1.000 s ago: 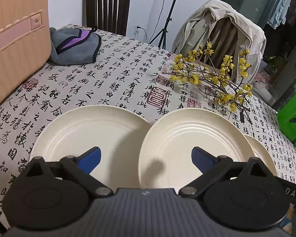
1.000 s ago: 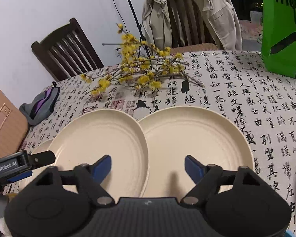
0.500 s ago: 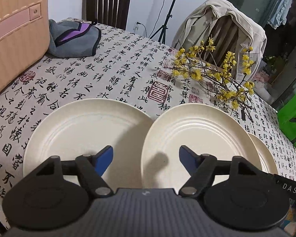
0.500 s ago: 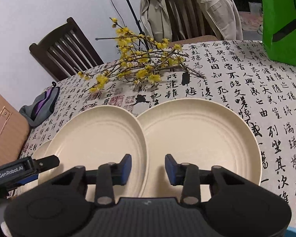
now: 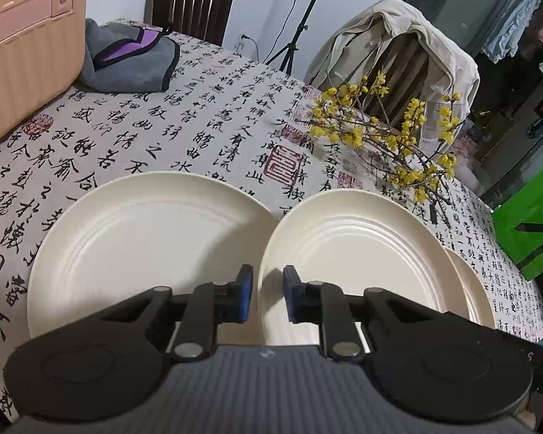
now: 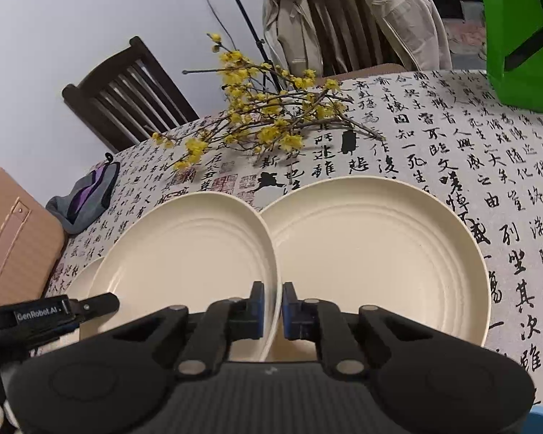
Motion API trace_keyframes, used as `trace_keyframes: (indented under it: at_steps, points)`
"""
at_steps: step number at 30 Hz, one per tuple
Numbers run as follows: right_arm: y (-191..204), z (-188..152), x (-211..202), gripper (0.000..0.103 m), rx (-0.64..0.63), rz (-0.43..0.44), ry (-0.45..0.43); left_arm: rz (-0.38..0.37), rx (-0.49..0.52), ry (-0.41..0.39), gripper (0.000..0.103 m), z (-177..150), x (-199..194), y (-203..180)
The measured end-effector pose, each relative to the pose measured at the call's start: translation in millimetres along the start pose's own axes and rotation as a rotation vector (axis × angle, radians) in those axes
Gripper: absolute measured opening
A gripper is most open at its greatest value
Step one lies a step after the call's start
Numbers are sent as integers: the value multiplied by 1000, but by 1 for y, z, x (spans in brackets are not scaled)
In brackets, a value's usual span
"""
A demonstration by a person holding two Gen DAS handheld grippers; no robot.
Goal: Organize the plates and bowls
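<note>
A round table in a calligraphy-print cloth (image 5: 206,115) carries three cream plates in a row. The middle plate (image 5: 362,253) overlaps the rims of the left plate (image 5: 137,242) and the right plate (image 6: 380,249), and both grippers meet it. The left gripper (image 5: 266,298), jaws just closed, has the middle plate's left rim between its blue pads, though a small gap shows on either side. The right gripper (image 6: 270,307), also just closed, pinches that plate's right rim tightly. A spray of yellow blossom branches (image 6: 264,123) lies beyond the plates.
</note>
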State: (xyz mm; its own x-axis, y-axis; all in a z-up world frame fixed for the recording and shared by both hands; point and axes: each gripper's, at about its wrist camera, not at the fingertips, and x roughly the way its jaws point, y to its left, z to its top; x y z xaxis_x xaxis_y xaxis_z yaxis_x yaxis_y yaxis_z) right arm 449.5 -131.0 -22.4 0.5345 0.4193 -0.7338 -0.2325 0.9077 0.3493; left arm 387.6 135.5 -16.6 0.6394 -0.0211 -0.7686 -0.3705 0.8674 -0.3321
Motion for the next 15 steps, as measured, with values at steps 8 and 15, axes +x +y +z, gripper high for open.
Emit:
trace_keyframes:
  at_steps: [8,15]
  points:
    - [3,-3,-5,10,-26,-18,-21,8,22,-13,19,-3,-3,-6]
    - [4,-8,-14,10,-37,-29,-35,9,42,-16,19,-4,-9,-9]
